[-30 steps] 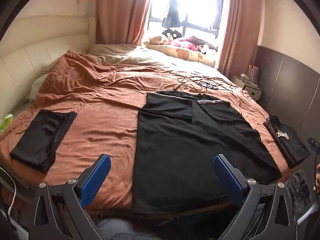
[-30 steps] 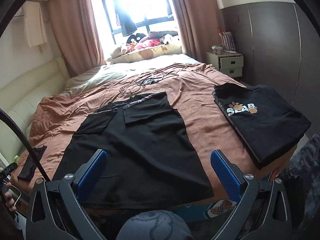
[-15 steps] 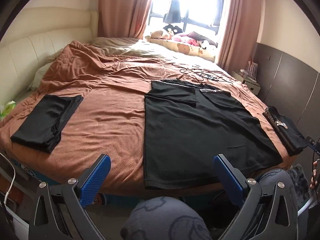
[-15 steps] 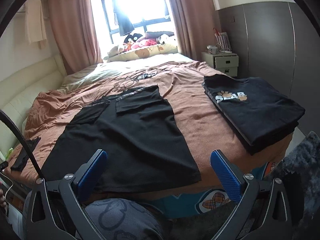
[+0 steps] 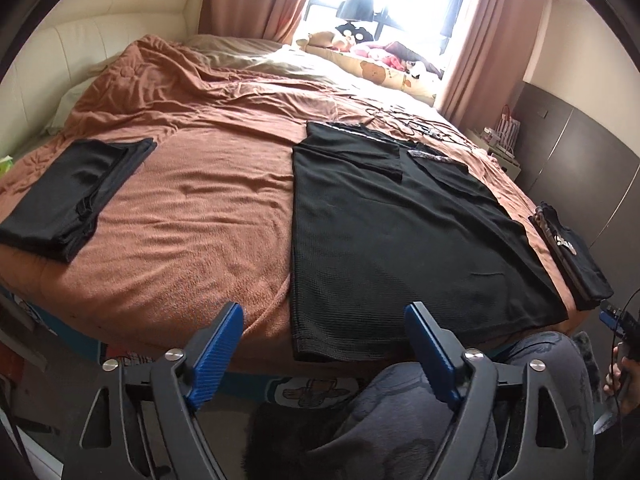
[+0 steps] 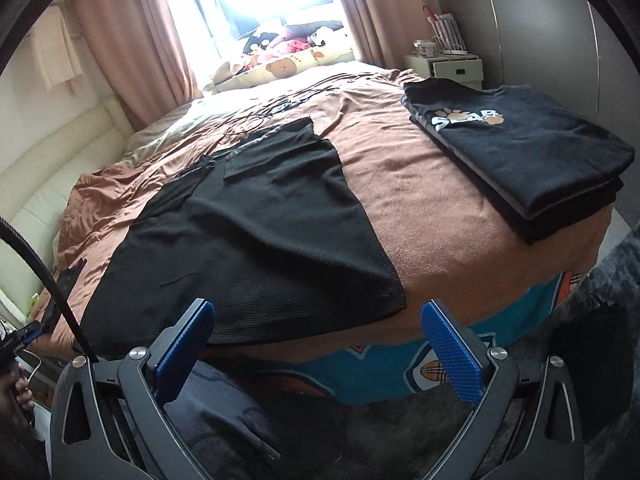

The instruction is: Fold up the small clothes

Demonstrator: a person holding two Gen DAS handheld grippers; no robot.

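A black T-shirt (image 5: 392, 232) lies flat on the brown bedspread, both sleeves folded in over its chest, hem at the bed's near edge. It also shows in the right wrist view (image 6: 248, 236). My left gripper (image 5: 324, 348) is open and empty, held off the bed in front of the hem's left part. My right gripper (image 6: 316, 340) is open and empty, below and in front of the hem's right corner. A folded black garment (image 5: 72, 192) lies at the bed's left. A stack of folded black shirts with a paw print (image 6: 516, 152) lies at the right.
The brown bedspread (image 5: 200, 208) covers the bed. Cables (image 6: 276, 110) lie beyond the shirt's collar. Plush toys and a bear-print pillow (image 6: 288, 60) sit under the window. A nightstand (image 6: 448, 70) and dark wardrobe stand right. The person's knee (image 5: 440, 412) is below the left gripper.
Both grippers have pulled back and down from the bed, so the bed's front edge and the person's knees now show. The clothes have not moved. Both grippers stay open.
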